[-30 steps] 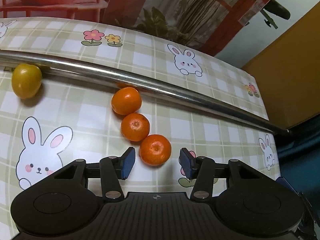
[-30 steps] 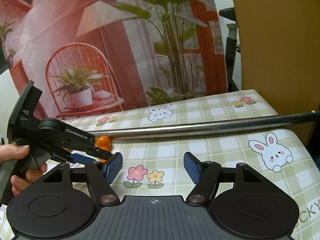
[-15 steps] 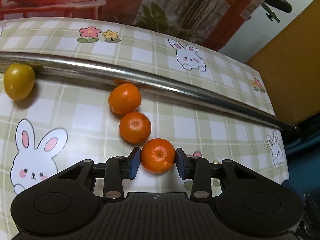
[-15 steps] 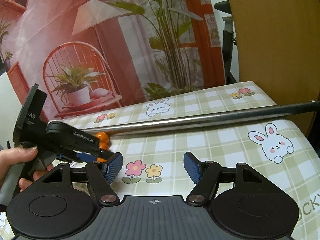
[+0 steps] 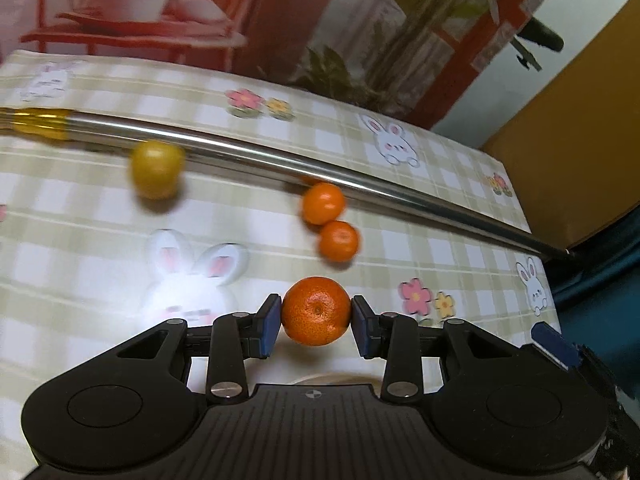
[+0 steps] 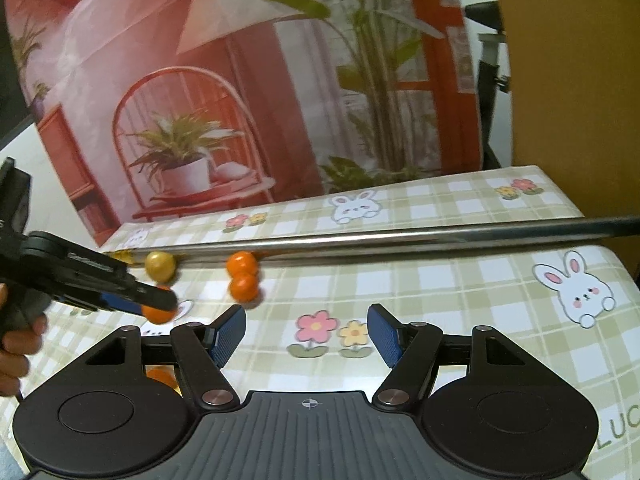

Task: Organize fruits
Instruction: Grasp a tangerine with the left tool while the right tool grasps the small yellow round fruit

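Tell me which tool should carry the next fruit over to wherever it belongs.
Left. The left tool is already shut on a mandarin, lifted clear of the tablecloth. The right tool hangs open and empty over the flower print, away from the other fruit.

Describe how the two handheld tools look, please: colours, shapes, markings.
Both the left tool and the right tool are matte black, with a ribbed central plate bearing a small crosshair mark, round discs either side, silver pivot rivets, and blue textured pads. White lettering on the left tool's side is blurred.
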`<control>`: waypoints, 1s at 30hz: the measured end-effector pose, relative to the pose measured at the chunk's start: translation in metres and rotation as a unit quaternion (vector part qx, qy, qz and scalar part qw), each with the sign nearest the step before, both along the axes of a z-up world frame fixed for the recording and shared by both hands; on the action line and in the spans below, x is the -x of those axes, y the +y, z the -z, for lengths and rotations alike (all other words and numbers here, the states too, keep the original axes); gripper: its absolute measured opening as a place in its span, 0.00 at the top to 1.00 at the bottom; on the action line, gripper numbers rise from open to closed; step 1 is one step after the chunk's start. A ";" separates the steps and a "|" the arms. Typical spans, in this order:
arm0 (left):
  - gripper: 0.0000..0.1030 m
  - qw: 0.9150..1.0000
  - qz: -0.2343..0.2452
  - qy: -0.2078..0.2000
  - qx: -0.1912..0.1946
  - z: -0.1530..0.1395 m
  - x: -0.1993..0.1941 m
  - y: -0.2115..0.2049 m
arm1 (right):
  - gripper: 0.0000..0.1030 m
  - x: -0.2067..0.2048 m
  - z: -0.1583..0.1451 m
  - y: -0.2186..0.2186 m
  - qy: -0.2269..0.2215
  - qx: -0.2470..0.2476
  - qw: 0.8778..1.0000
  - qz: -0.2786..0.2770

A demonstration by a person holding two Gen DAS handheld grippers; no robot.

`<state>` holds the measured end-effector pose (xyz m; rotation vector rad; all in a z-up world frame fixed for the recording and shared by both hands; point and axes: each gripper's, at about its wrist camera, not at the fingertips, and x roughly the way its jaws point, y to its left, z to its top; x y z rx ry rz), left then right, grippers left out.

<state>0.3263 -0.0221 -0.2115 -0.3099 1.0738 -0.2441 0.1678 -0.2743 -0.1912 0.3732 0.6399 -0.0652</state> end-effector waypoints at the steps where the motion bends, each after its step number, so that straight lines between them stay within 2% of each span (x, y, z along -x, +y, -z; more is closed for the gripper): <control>1: 0.62 1.000 -0.004 -0.004 -0.006 -0.004 0.006 0.009 | 0.38 -0.001 -0.001 0.004 0.000 0.002 1.000 -0.004; 8: 0.62 0.999 -0.045 -0.022 -0.021 -0.025 0.036 0.072 | 0.38 -0.010 -0.013 0.036 0.003 -0.003 0.999 -0.036; 17: 0.62 0.993 -0.086 -0.057 -0.058 -0.045 0.071 0.139 | 0.38 -0.027 -0.032 0.087 0.006 -0.001 0.996 -0.084; 26: 0.62 0.985 -0.112 -0.100 -0.085 -0.050 0.079 0.174 | 0.38 -0.084 -0.042 0.147 0.007 0.041 0.989 -0.141; 30: 0.62 0.983 -0.115 -0.110 -0.089 -0.047 0.079 0.181 | 0.38 -0.124 -0.039 0.162 0.015 0.037 0.988 -0.147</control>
